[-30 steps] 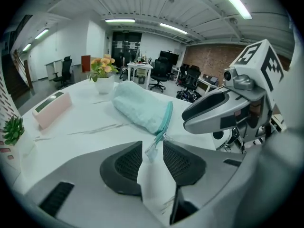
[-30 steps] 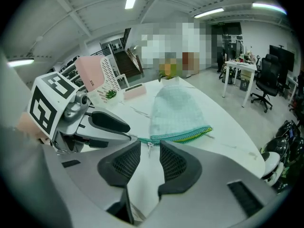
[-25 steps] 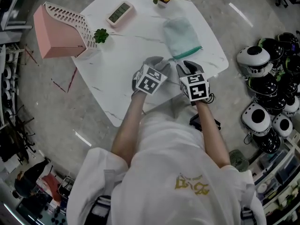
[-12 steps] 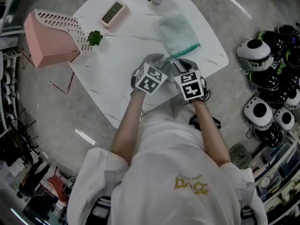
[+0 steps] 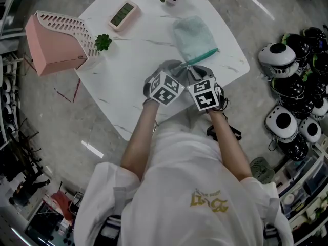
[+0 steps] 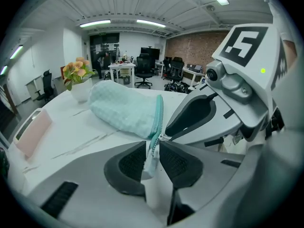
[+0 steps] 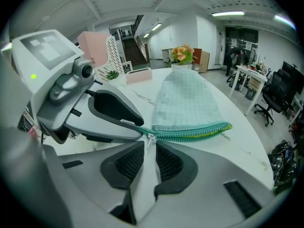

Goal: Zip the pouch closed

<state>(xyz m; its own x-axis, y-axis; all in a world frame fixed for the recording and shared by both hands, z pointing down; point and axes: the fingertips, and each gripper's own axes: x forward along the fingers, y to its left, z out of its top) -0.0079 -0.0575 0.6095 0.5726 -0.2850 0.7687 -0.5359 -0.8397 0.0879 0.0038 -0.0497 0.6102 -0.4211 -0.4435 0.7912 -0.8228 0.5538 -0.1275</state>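
Both grippers crowd the near edge of the mint-green quilted fabric pouch [image 5: 193,39], which lies flat on the white marble counter [image 5: 128,70]. Its teal zipper [image 7: 190,135] runs along that edge, the rows of teeth parted. The left gripper [image 6: 152,150] has just been closing; its jaws stand narrowly apart around the pale fabric end tab [image 6: 150,163], not clamping it. The right gripper [image 7: 149,153] has been closing too, with the small white zipper pull [image 7: 150,137] at its tips, unpinched.
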